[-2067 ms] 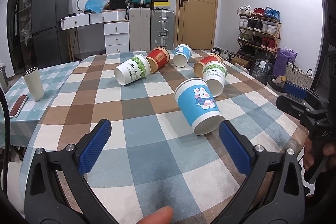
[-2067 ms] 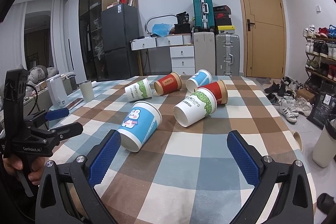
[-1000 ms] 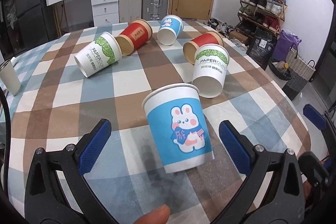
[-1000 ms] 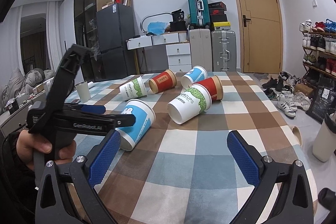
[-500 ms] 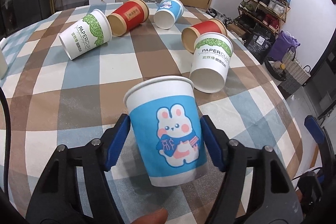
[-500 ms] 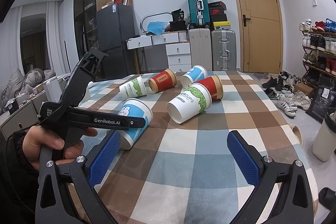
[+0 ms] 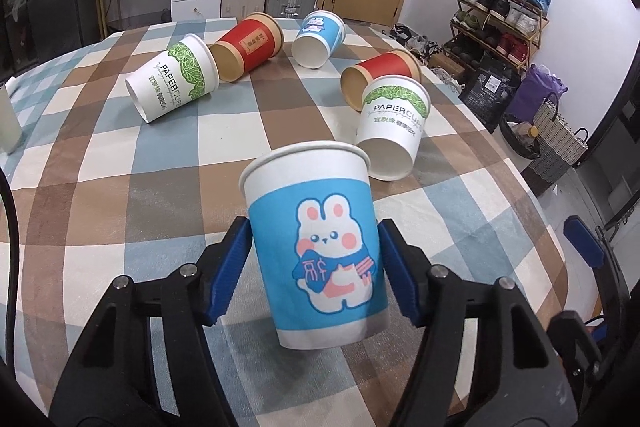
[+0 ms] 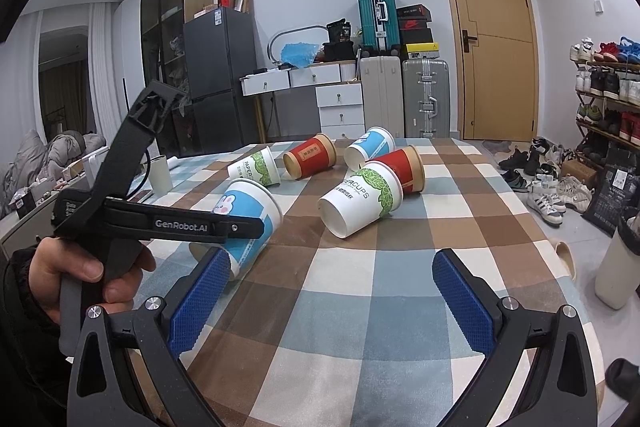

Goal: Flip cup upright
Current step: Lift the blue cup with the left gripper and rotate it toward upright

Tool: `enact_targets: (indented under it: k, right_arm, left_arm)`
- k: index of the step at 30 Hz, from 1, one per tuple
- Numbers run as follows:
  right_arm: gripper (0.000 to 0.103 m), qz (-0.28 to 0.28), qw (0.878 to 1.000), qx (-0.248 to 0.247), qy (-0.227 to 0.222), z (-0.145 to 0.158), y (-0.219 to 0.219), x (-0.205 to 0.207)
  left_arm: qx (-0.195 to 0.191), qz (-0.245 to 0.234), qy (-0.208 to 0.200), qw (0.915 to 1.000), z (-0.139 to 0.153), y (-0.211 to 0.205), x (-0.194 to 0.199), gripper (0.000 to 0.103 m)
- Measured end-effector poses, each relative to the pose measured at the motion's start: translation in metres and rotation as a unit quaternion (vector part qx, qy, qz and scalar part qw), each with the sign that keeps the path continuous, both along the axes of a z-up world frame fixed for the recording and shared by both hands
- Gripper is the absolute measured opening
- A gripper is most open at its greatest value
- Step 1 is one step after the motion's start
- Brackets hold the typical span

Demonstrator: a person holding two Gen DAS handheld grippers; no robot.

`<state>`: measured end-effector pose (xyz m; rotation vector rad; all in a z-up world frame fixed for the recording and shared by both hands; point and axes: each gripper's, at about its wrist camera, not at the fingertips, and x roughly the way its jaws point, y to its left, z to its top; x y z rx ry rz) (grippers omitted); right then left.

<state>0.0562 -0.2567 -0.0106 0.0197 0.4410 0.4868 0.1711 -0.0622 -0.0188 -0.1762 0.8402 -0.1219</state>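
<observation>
My left gripper is shut on the blue bunny cup, its blue pads pressed on both sides. The cup is tilted, rim pointing away and up, base near me just over the checked cloth. In the right wrist view the same cup lies slanted at the left, partly behind the left gripper's black body. My right gripper is open and empty above the near part of the table.
Several other paper cups lie on their sides further back: a white PAPERCUPS cup, a red one, a small blue one, another red one, another white one. The table edge drops off at the right.
My left gripper moved in on the bunny cup, closed on it about half a second ago and has since tipped it a little more upright. The right gripper has stayed still and open.
</observation>
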Motion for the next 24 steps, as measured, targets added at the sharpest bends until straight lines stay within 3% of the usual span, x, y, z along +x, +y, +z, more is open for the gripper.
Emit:
enact_targets:
  k: [16, 24]
  right_arm:
    - [0.103, 0.005, 1.0, -0.002, -0.006, 0.002, 0.005, -0.004]
    - [0.103, 0.006, 1.0, -0.002, -0.006, 0.002, 0.007, -0.005]
  left_arm:
    - [0.006, -0.002, -0.03, 0.9995, 0.022, 0.005, -0.06, 0.063]
    - [0.009, -0.005, -0.027, 0.9996, 0.019, 0.004, -0.082, 0.063]
